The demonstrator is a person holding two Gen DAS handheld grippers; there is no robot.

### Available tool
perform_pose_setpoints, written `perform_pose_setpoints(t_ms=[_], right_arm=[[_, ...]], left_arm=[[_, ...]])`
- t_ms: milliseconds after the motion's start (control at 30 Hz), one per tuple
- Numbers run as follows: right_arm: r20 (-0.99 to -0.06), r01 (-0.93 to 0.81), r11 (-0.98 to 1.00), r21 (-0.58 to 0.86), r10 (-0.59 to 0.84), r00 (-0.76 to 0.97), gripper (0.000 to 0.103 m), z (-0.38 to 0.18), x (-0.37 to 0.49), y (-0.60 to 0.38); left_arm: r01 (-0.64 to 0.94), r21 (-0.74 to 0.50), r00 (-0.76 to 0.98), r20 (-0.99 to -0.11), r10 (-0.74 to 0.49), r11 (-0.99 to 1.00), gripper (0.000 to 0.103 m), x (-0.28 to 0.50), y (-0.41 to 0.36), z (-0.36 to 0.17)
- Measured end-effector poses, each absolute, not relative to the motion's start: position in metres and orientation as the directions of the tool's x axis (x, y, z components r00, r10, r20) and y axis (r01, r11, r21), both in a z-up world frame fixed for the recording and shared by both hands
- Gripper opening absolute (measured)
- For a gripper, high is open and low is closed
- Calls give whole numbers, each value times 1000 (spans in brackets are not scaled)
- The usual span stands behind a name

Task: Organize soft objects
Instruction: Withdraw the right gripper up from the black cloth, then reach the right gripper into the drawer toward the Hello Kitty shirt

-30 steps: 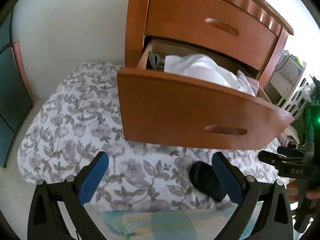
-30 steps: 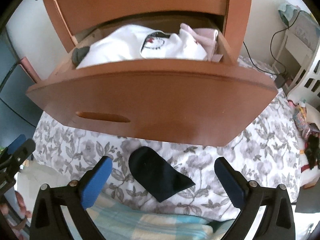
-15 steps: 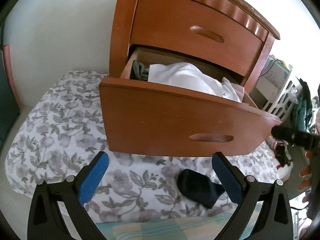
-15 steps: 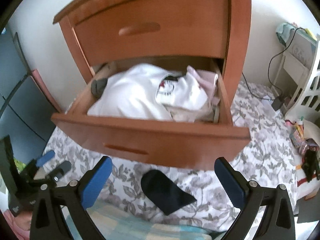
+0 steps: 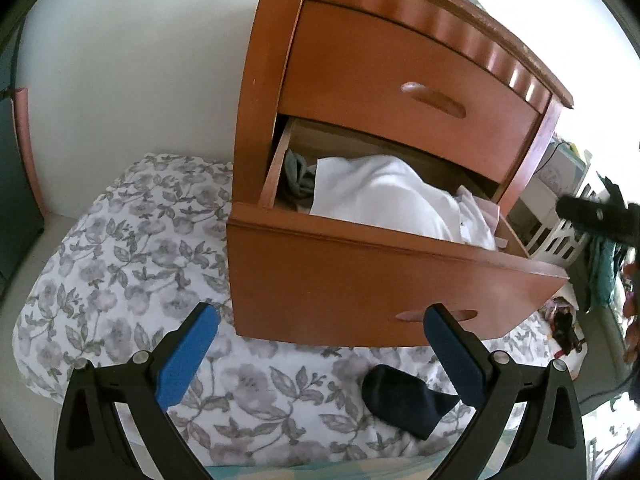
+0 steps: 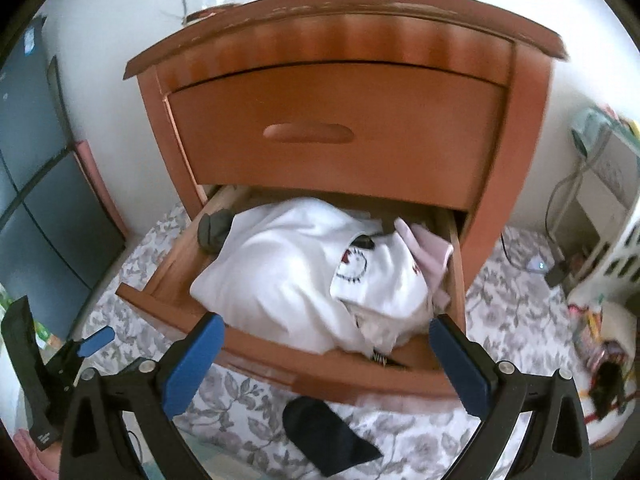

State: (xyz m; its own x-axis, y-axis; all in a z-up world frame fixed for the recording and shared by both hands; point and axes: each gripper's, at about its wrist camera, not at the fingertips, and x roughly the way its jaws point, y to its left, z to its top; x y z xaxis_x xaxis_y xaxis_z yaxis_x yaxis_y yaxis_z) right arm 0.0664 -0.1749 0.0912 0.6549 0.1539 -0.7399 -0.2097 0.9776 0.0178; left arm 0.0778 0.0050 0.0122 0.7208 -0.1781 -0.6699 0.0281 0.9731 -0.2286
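Two grippers, both spread wide and holding nothing, face a wooden nightstand point(image 6: 340, 128) whose lower drawer point(image 5: 360, 280) is pulled out. One dark sock point(image 5: 404, 404) lies flat on the floral bedspread point(image 5: 120, 260) just in front of the drawer, below its front panel; this looks like the next soft thing to put away. To do it well, the left gripper point(image 5: 316, 360) or right gripper point(image 6: 326, 364) should likely come down over the sock's thicker middle, pinch only the sock and not the bedspread beneath, then lift it clear of the drawer front. Inside the drawer a heaped white garment point(image 6: 304, 276) fills most of the space, with a grey sock point(image 6: 214, 228) in the drawer's back left corner and pink fabric point(image 6: 428, 252) at its right side. Little room remains, so the front left corner seems the easiest landing spot. A white basket point(image 5: 556, 236) stands to the nightstand's right.
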Motion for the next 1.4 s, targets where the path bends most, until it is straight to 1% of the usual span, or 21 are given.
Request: perform_pose_setpoints(t_ms=[133, 267, 433, 467, 500, 600, 633, 700, 767, 933, 1133, 1267, 1333, 1400], right_arm=[[-770, -253, 967, 7, 167, 616, 103, 83, 89, -160], [-809, -294, 955, 38, 202, 552, 103, 70, 108, -147], [-836, -276, 961, 26, 173, 521, 103, 56, 129, -150], [-838, -264, 964, 15, 157, 523, 101, 55, 134, -155], [-838, -252, 968, 4, 141, 527, 95, 54, 138, -158], [-851, -216, 976, -25, 93, 516, 84, 48, 152, -172], [-860, -207, 978, -30, 80, 504, 82, 44, 158, -177], [-876, -195, 980, -45, 55, 478, 74, 37, 166, -183], [-891, -185, 981, -52, 38, 453, 71, 30, 174, -188], [-922, -162, 983, -88, -19, 386, 71, 9, 190, -198], [-951, -167, 983, -73, -18, 308, 71, -7, 202, -207], [-962, -175, 983, -61, -11, 271, 69, -13, 212, -207], [-965, -186, 981, -61, -11, 261, 66, -15, 217, -208], [-967, -189, 981, -53, -3, 253, 57, -16, 221, -209]], left_arm=[[32, -211, 714, -679, -170, 977, 102, 81, 4, 8], [51, -207, 707, -683, -182, 977, 102, 85, 3, 4], [79, -206, 707, -678, -200, 975, 102, 87, 2, -1], [82, -208, 706, -678, -205, 975, 102, 88, 2, -2], [85, -212, 705, -678, -209, 974, 102, 88, 3, -4], [90, -225, 698, -680, -222, 970, 102, 91, 3, -9], [91, -228, 697, -681, -226, 969, 102, 92, 3, -10], [96, -234, 693, -682, -234, 967, 102, 94, 2, -13], [99, -238, 689, -684, -239, 966, 102, 95, 1, -15], [107, -241, 668, -701, -249, 965, 102, 99, -1, -23], [110, -241, 656, -711, -253, 964, 102, 102, -2, -30], [109, -243, 643, -722, -255, 964, 102, 104, -3, -35], [111, -244, 637, -726, -257, 963, 102, 105, -4, -37], [115, -243, 635, -728, -259, 963, 102, 105, -5, -38]])
